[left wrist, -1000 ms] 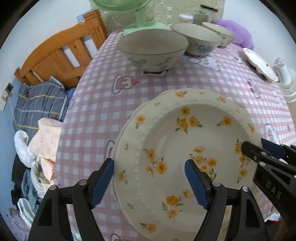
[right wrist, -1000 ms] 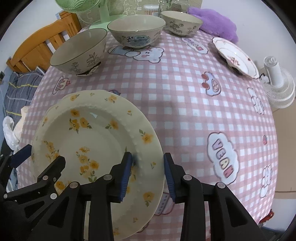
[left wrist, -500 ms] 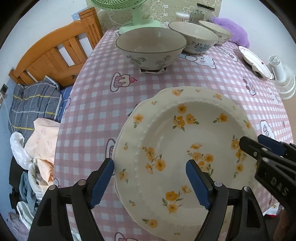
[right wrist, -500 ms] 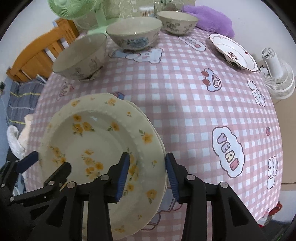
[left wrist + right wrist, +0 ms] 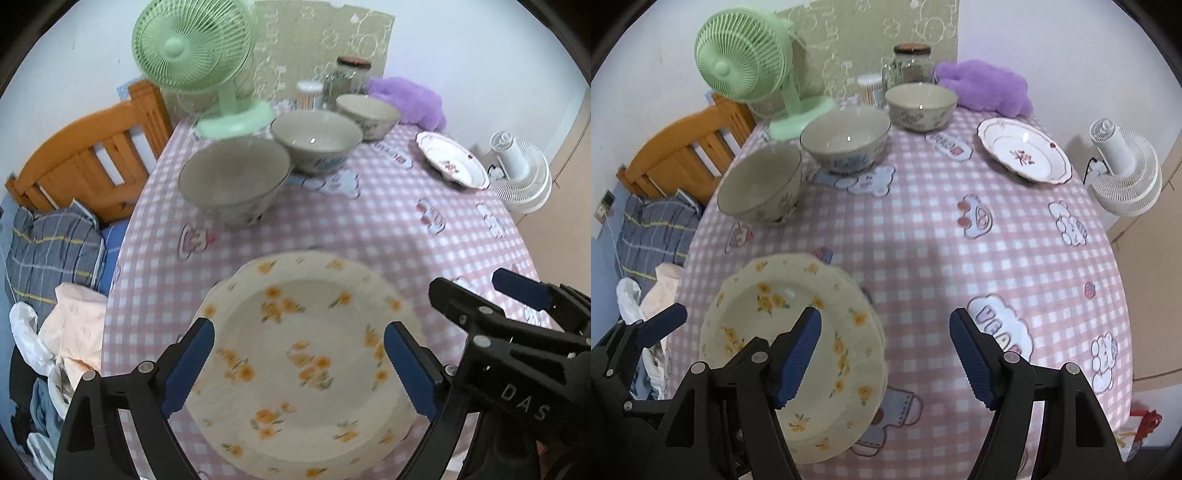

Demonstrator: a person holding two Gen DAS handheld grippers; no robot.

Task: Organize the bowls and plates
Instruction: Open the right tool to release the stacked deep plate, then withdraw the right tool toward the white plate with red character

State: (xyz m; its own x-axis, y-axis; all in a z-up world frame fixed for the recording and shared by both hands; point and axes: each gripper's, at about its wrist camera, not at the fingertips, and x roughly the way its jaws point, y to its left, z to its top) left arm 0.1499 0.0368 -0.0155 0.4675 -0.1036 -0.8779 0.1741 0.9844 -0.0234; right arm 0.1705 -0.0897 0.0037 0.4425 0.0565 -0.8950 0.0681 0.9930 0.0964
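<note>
Nearest the cameras, the left hand-held gripper [image 5: 297, 363] stands with its jaws wide and nothing between the pads; they have just been opening, and the cream, yellow-flowered scalloped ceramic plate [image 5: 306, 354] lies below them, free. The right hand-held gripper [image 5: 884, 358] is likewise spread and empty, its jaws also just opening, 1 blue pad over the plate's rim and the other over bare cloth. Both seem to have let go because the plate is where it belongs: it rests near the front left edge of the pink-and-white checked tabletop [image 5: 960, 258], and a 2nd rim peeking from beneath suggests it sits stacked on a matching plate.

Further back, 3 grey-beige ceramic bowls stand separately in a diagonal row: the nearest bowl [image 5: 234, 181], the middle bowl [image 5: 316, 142] and the farthest bowl [image 5: 367, 114]. They are not nested, so they probably remain to be gathered. Well apart on the right, a white rose-patterned plate with a dark rim [image 5: 1025, 153] lies alone, likely the next one for the stack.

At the far edge stand a green desk fan [image 5: 746, 62], a glass jar [image 5: 910, 62] and a purple plush item [image 5: 984, 86].
</note>
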